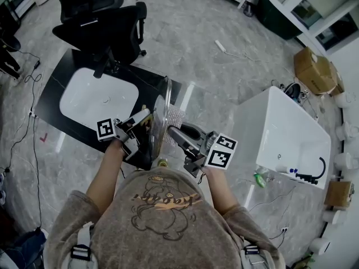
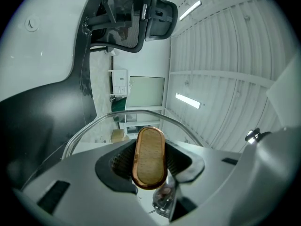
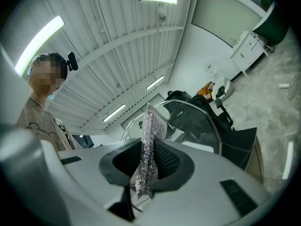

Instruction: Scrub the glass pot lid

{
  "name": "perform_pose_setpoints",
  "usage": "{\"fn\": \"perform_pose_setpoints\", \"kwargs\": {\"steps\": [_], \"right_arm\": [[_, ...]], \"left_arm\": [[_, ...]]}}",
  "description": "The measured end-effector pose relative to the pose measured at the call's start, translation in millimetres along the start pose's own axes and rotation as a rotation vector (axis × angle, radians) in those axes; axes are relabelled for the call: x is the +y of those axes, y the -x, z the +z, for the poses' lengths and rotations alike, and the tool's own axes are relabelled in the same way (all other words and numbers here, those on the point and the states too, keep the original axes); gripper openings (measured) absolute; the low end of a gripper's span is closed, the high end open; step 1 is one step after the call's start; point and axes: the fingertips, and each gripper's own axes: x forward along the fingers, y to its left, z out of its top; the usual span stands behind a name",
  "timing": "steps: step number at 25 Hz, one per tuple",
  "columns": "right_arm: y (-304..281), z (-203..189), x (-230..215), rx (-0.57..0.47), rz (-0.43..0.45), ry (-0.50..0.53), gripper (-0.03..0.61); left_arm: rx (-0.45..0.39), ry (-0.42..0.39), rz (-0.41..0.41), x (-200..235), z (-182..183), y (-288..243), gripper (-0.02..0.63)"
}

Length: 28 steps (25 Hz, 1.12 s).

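Two firm grips
Left gripper [image 1: 145, 129] squeezes the glass pot lid [image 1: 160, 115] by its wooden knob [image 2: 149, 157] — right gripper [image 1: 177, 133] pinches a shiny mesh scrubber [image 3: 150, 145] beside the glass.

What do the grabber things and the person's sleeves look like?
The left gripper and the right gripper are both pale grey, with black ribbed pads inside the jaws. Each carries a white cube printed with black square markers. The person wears a brownish-grey short-sleeved shirt with a bear drawing on it.
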Motion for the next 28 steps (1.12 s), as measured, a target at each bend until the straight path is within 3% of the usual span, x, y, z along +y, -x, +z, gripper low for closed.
{"fn": "perform_pose_setpoints", "kwargs": {"steps": [3, 12, 18, 22, 25, 28], "right_arm": [[11.5, 3.3, -15.7, -0.018, -0.067, 0.030, 0.083], [100.3, 28.9, -80.0, -0.139, -0.391, 0.054, 0.083], [105.1, 23.2, -96.6, -0.136, -0.549, 0.123, 0.083], [102.6, 13.5, -100.2, -0.117, -0.610, 0.149, 0.083], [100.6, 9.8, -99.6, -0.128, -0.612, 0.136, 0.083], [104.0, 9.1, -97.8, -0.136, -0.614, 0.131, 0.083]], "left_arm": [[0.000, -0.066, 0.061, -2.2, 6.5, 8.6, 0.181], [-0.019, -0.246, 0.235, -14.3, 31.9, 57.5, 0.181], [0.169, -0.591, 0.597, 15.0, 29.2, 54.4, 0.181], [0.288, -0.816, 0.830, 46.8, 21.3, 46.5, 0.181], [0.397, -0.953, 0.929, 70.9, 16.3, 38.5, 0.181], [0.494, -0.986, 0.954, 93.1, 9.3, 29.5, 0.181]]}}
